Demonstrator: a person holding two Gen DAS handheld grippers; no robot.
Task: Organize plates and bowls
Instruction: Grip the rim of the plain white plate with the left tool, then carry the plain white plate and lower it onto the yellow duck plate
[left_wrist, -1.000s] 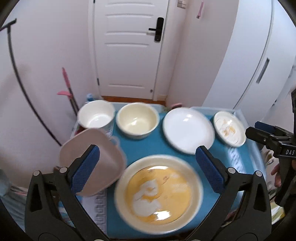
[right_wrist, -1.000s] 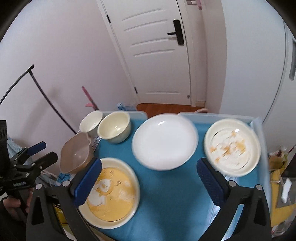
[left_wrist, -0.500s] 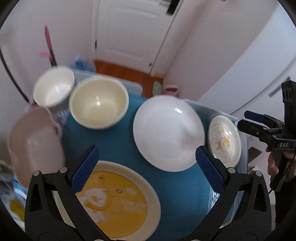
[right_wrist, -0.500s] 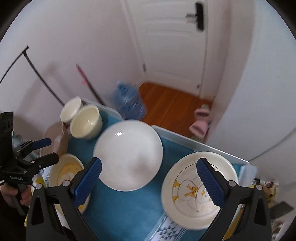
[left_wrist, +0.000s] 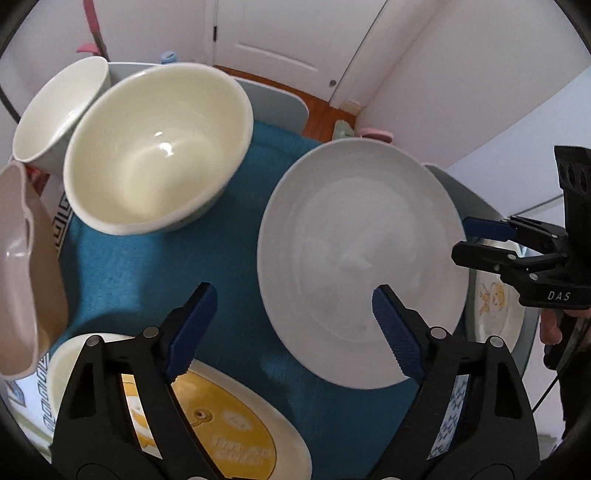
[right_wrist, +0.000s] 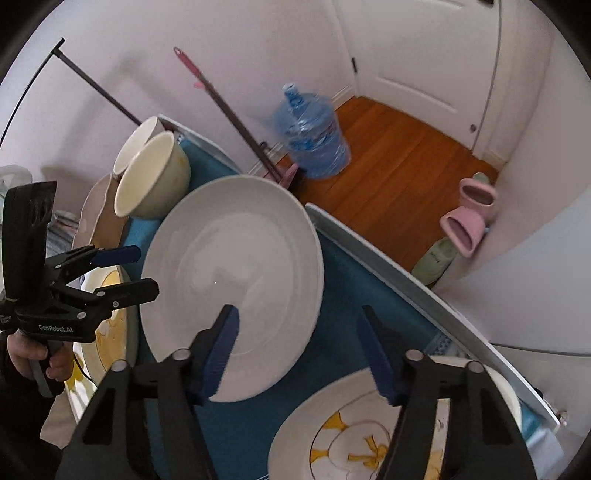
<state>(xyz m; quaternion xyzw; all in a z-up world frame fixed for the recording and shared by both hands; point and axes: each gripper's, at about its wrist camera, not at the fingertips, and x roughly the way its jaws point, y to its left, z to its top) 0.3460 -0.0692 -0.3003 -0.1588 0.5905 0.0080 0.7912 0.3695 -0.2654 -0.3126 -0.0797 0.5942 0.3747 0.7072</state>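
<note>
A plain white plate (left_wrist: 358, 266) lies mid-table on the blue cloth (left_wrist: 140, 273); it also shows in the right wrist view (right_wrist: 232, 280). My left gripper (left_wrist: 295, 328) is open and empty, low over the plate's left edge. My right gripper (right_wrist: 299, 354) is open and empty, between the white plate and a small cartoon plate (right_wrist: 362, 443). A cream bowl (left_wrist: 155, 147), a white bowl (left_wrist: 55, 110), a pink dish (left_wrist: 22, 269) and a yellow cartoon plate (left_wrist: 229, 424) sit to the left.
The table's grey rim (right_wrist: 406, 273) runs along the far side. Beyond it on the wood floor are a blue water jug (right_wrist: 314, 136), a pink-handled mop (right_wrist: 221, 110) and pink slippers (right_wrist: 465, 221). A white door stands behind.
Both grippers have moved forward and down toward the white plate, which now fills much more of both views. Both stay open; nothing on the table has shifted.
</note>
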